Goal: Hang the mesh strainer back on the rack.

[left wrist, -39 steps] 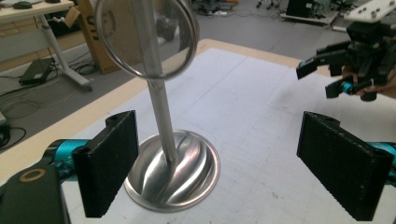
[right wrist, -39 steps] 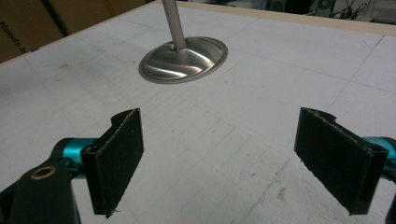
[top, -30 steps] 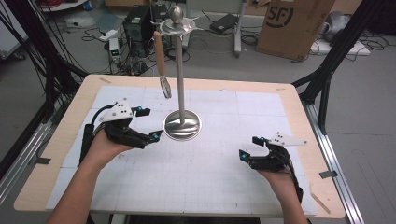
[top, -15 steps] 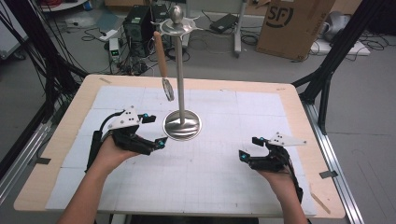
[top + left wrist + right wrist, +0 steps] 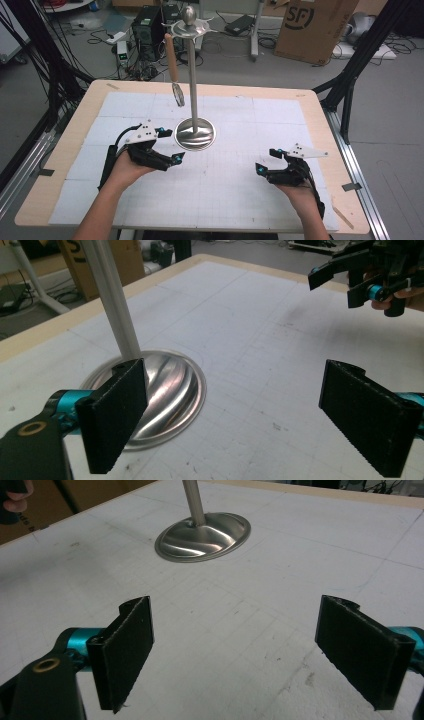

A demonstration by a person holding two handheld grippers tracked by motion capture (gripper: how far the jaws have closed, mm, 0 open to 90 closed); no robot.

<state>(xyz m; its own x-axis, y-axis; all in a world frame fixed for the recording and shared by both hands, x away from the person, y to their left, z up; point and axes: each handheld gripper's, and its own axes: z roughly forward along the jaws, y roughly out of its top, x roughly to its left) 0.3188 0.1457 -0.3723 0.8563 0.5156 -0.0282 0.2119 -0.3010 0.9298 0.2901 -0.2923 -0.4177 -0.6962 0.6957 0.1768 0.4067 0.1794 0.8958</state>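
- Seen from the high view, a steel stand (image 5: 194,90) rises from the far middle of a white gridded table (image 5: 240,200), its round base (image 5: 195,134) flat on the surface and a wooden-handled utensil (image 5: 173,67) hanging from the crown at its top, on the stand's left side; neither gripper view takes in that crown or the utensil.
- The left gripper (image 5: 167,146) sits just left of the stand's base, near its front edge, held in a hand (image 5: 131,165) that comes in from below.
- The left gripper view brings the base (image 5: 170,390) close: one black jaw stands in front of its rim, the other well off to the side over bare table, with the pole (image 5: 112,300) slanting up behind. The jaws are spread wide and grip nothing. Whether the near jaw touches the base cannot be told.
- Across that view, the other gripper (image 5: 345,282) appears farther off.
- The right gripper (image 5: 267,161) rests well to the right of the stand, nearer the front edge of the table.
- The right gripper view shows its jaws wide apart and empty over bare table, the base (image 5: 202,536) lying well beyond them.
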